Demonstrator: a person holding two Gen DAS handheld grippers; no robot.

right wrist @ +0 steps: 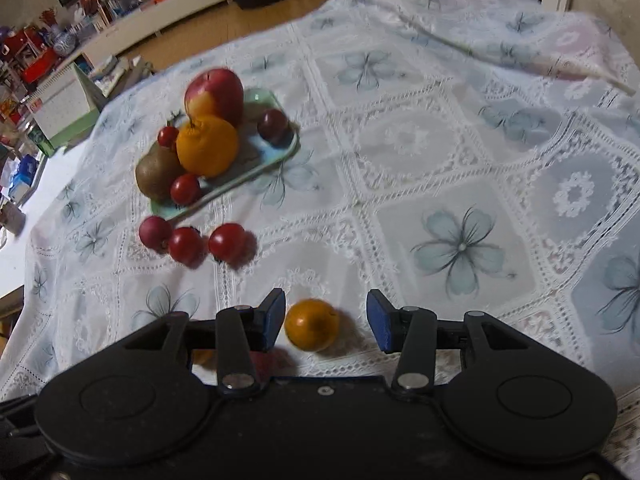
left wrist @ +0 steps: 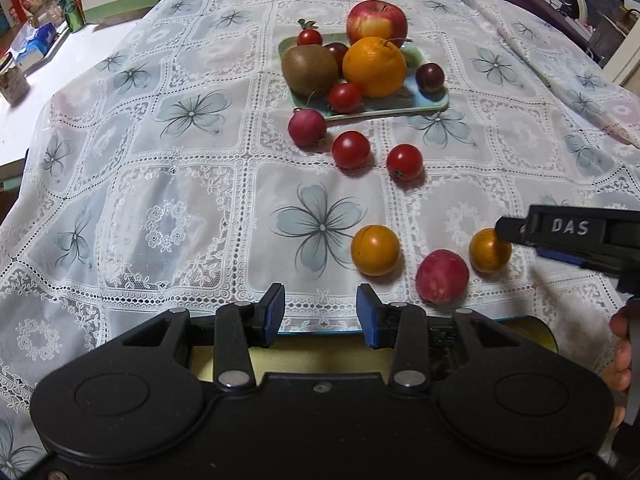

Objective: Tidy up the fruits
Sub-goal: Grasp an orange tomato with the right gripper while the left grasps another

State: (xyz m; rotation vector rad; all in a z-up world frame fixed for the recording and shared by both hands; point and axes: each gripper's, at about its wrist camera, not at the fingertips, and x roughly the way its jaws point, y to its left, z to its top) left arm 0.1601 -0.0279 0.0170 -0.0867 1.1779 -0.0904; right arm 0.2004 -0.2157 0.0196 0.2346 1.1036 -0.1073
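Left gripper (left wrist: 321,312): nearest the lens in the left wrist view; jaws stand apart with nothing but tablecloth between the blue pads. Holds nothing.
Right gripper (right wrist: 326,320): jaws apart, straddling a small orange fruit (right wrist: 311,325); the fruit sits just beside the left pad, clear gap to the right pad. Pads do not press on it as far as I can see; picture slightly blurred.
Same fruit, left wrist view: right-hand one of two orange fruits, partly behind the right gripper's fingertip.
Neighbours: second small orange fruit (left wrist: 375,250) and a pink-red round fruit (left wrist: 441,276) lie close by, loose on the tablecloth (left wrist: 160,200).
Tray (left wrist: 424,104): pale green, farther back; carries apple (left wrist: 377,20), orange (left wrist: 374,66), kiwi (left wrist: 309,70), several small red and dark fruits. Crowded.
Loose near tray: one purplish-red fruit (left wrist: 307,127) just off the tray's front corner, two cherry tomatoes (left wrist: 351,149) beside it.
Step in hand (judgement): pick-up of the orange fruit by the right gripper, approach phase, grip not yet made.
Next move (judgement): centre the fruit between the pads, close gently since it is round and may roll, lift, carry to the tray.
Risk (judgement): little free space on the tray; the open right part looks like the best placement.
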